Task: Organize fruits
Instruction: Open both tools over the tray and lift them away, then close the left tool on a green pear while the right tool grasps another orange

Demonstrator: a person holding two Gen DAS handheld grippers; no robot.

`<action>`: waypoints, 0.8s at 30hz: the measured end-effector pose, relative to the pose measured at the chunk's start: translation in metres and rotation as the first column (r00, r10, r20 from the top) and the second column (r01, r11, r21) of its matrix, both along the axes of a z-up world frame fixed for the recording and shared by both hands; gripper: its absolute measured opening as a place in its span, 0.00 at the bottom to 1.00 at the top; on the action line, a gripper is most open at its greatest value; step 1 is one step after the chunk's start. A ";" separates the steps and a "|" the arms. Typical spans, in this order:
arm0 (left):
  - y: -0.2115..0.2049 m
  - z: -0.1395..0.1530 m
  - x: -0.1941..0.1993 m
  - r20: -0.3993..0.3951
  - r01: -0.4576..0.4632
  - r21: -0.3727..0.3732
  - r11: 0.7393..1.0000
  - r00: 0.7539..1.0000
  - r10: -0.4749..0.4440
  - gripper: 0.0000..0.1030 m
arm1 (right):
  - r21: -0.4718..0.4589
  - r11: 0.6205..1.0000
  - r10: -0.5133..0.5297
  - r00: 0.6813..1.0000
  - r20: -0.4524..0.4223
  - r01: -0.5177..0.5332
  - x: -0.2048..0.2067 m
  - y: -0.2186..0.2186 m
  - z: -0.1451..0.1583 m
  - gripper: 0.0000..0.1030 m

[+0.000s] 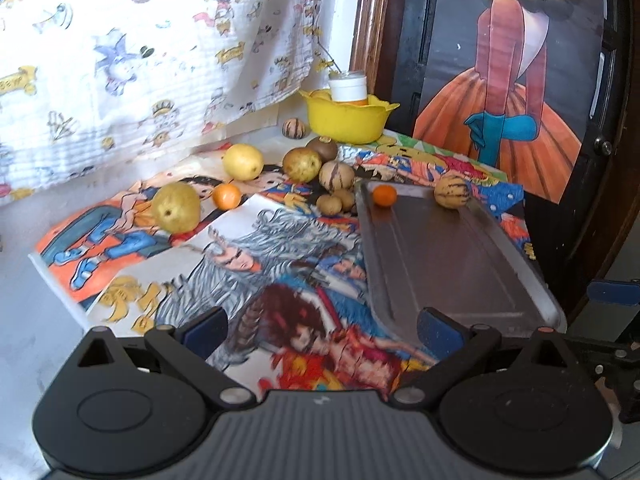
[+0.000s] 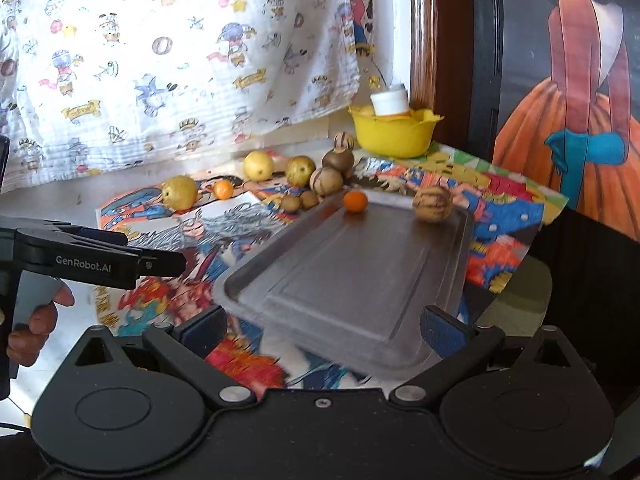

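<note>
Tray (image 1: 452,264) near edge hidden behind left tongs (image 1: 320,332), pics blurry.

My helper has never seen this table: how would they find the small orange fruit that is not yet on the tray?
Start at the metal tray. On the cartoon posters to its left, the small orange fruit lies just right of the big yellow-green pear. It alone there is bright orange.

Both wrist views low, facing tray (image 1: 460,256).
</note>
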State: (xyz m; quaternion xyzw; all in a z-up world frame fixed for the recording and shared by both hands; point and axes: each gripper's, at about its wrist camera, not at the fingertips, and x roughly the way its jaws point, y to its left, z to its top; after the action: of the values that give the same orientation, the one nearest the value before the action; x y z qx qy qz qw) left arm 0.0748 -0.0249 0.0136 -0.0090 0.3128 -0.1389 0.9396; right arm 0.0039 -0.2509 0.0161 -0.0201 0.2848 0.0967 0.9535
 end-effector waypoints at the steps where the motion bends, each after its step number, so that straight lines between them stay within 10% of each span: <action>1: 0.002 -0.001 -0.002 -0.002 -0.002 0.005 1.000 1.000 0.002 1.00 | 0.003 1.000 -0.001 1.000 -0.005 0.001 -0.001 0.002 0.000 0.99; 12: 0.034 0.000 -0.007 -0.007 -0.028 0.086 0.996 1.000 0.029 1.00 | 0.048 0.995 0.086 0.993 -0.075 -0.083 0.011 0.038 0.010 0.99; 24: 0.086 0.009 0.023 0.018 -0.124 0.139 0.983 0.992 0.122 1.00 | -0.105 0.967 0.229 0.973 -0.043 -0.232 0.057 0.076 0.033 0.99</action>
State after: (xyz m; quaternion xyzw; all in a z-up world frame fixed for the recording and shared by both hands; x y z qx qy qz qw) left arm 0.0975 0.0609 0.0222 0.0382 0.3163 -0.0583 0.9461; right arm 0.0605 -0.1753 0.0492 -0.1036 0.2999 0.1913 0.9288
